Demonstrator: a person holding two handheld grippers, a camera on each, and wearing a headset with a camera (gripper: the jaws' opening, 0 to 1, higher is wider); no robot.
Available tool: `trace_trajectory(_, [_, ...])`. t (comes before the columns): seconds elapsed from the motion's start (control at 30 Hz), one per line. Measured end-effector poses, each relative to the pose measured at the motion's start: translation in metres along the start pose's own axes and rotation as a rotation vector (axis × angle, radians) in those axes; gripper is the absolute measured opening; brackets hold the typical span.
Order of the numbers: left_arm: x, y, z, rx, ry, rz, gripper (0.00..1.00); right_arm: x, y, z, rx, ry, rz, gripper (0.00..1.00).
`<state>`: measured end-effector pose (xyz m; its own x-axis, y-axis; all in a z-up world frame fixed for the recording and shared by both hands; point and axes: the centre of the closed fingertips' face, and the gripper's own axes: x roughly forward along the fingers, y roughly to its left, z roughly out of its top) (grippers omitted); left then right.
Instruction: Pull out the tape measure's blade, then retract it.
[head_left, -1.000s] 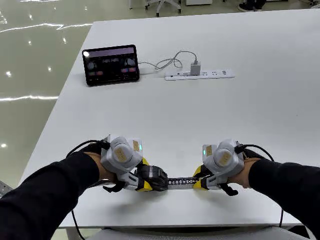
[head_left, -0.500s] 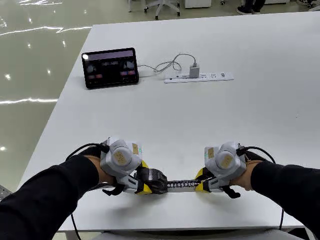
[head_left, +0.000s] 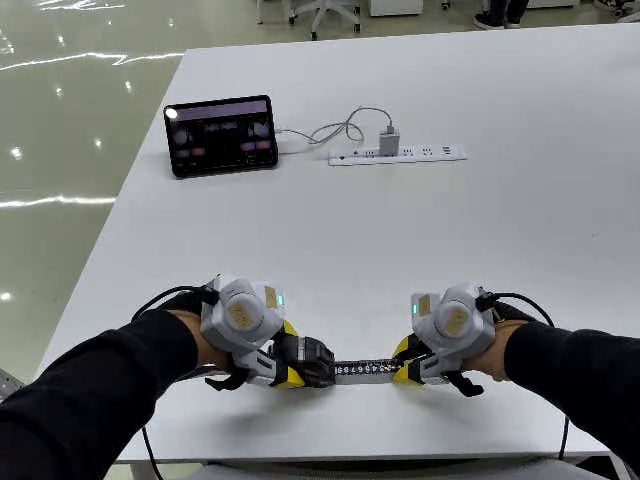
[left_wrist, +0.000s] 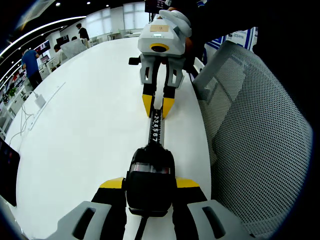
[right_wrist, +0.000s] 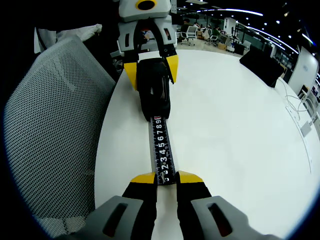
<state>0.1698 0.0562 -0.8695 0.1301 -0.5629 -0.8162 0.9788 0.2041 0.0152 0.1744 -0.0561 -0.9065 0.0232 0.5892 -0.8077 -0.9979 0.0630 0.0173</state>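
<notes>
A black tape measure case (head_left: 306, 361) sits near the table's front edge, with my left gripper (head_left: 287, 363) shut on it; the left gripper view shows the case (left_wrist: 150, 178) between my yellow-tipped jaws. A short stretch of numbered blade (head_left: 365, 369) runs right from the case to my right gripper (head_left: 401, 370), which is shut on the blade's end. In the right gripper view the blade (right_wrist: 161, 147) shows digits up to about 9 and leads to the case (right_wrist: 153, 95). The left gripper view shows the right gripper (left_wrist: 158, 105) pinching the blade (left_wrist: 155, 129).
A dark tablet (head_left: 221, 133) stands at the back left of the white table (head_left: 450, 230). A white power strip (head_left: 399, 154) with a charger and looped cable lies behind the middle. A mesh chair back (right_wrist: 50, 125) sits just off the table's front edge.
The right gripper has drawn slightly further right, so a little more blade shows between the grippers. The case and left gripper have hardly moved.
</notes>
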Motion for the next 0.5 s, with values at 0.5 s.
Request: trace_trajectory(0.5, [-0.0002, 0.0000, 0.0003, 0.000, -0.002, 0.000, 0.31, -0.0034, -0.0002, -0.0028, 0.009, 0.001, -0.002, 0.10])
